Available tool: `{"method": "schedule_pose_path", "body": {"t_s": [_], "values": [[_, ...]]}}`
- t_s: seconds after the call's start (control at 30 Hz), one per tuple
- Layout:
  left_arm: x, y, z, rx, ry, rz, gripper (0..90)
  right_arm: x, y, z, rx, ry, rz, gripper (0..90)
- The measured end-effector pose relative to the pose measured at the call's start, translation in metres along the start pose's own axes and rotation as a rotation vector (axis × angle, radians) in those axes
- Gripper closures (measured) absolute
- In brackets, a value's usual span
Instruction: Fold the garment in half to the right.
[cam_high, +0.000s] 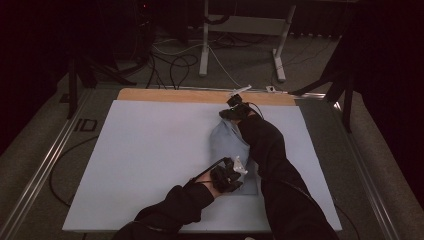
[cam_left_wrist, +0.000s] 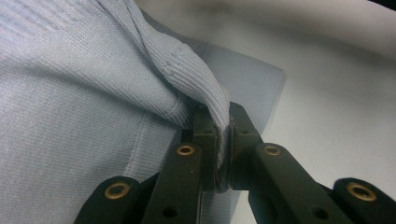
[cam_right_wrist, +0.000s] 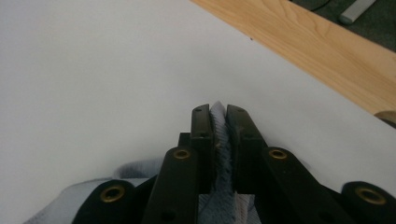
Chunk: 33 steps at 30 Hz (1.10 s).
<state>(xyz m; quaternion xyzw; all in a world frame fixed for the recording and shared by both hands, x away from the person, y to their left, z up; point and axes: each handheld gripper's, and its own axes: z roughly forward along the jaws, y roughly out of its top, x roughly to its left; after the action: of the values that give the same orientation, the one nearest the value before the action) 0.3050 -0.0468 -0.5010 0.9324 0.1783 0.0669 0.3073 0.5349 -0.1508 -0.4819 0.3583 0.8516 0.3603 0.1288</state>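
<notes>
The letters "ID" (cam_high: 86, 125) are showing on the dark floor strip left of the white sheet (cam_high: 150, 155). The left gripper (cam_left_wrist: 223, 122) is pinching a ribbed hem of the pale blue garment (cam_high: 231, 145), which is lying right of centre on the sheet. The right gripper (cam_right_wrist: 219, 114) is clamping its far edge. Dark sleeves are hiding much of the garment's right side.

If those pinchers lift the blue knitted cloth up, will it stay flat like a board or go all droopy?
Probably droopy. The blue knitted cloth already bends and folds where the left gripper pinches its ribbed edge. It looks soft and thin, so likely light. The right gripper clamps another bit, and the knit's rough texture should keep it from slipping out.
</notes>
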Motion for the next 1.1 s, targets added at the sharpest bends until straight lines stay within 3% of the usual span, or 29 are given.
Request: {"method": "schedule_pose_path", "body": {"t_s": [0.07,0.1,0.13,0.2,0.33,0.57,0.7,0.77,0.83,0.87,0.93,1.03,1.1], "values": [[0.000,0.001,0.001,-0.001,0.001,-0.002,86.4,-0.001,-0.001,0.000,0.007,0.001,0.001,78.9],[-0.001,0.001,0.003,-0.003,0.003,-0.007,86.4,-0.004,-0.004,0.001,0.029,0.010,0.015,70.7],[-0.001,0.001,0.003,-0.003,0.003,-0.007,86.4,-0.004,-0.004,0.001,0.029,0.010,0.015,70.7],[-0.001,0.002,0.005,-0.004,0.005,-0.005,86.4,-0.009,-0.009,0.000,0.052,0.031,0.056,61.2],[-0.002,0.002,0.007,-0.003,0.005,-0.005,86.4,-0.012,-0.012,-0.009,0.070,0.034,0.075,50.1],[-0.003,0.002,0.007,-0.004,0.004,-0.005,86.4,-0.013,-0.010,-0.023,0.083,0.023,0.056,44.3],[-0.004,0.002,0.006,-0.004,0.007,-0.008,86.4,-0.013,-0.013,-0.026,0.150,0.005,0.045,45.3],[-0.004,0.002,0.006,-0.005,0.007,-0.006,86.4,-0.013,-0.015,-0.025,0.191,-0.026,0.032,58.5],[-0.005,0.002,0.005,-0.003,0.008,-0.008,86.3,-0.013,-0.015,-0.025,0.199,-0.036,0.034,62.9],[-0.006,0.002,0.005,-0.007,0.009,-0.013,86.3,-0.013,-0.015,-0.023,0.211,-0.048,0.033,78.9],[-0.007,0.001,0.004,-0.008,0.014,-0.007,86.3,-0.010,-0.014,-0.021,0.224,-0.071,0.021,83.8],[-0.008,0.001,0.003,-0.010,0.020,-0.010,86.2,-0.005,-0.011,-0.020,0.203,-0.070,0.000,85.2],[-0.010,0.001,-0.001,-0.021,0.037,-0.014,86.2,0.000,-0.007,-0.021,0.151,-0.059,-0.033,85.6]]}}
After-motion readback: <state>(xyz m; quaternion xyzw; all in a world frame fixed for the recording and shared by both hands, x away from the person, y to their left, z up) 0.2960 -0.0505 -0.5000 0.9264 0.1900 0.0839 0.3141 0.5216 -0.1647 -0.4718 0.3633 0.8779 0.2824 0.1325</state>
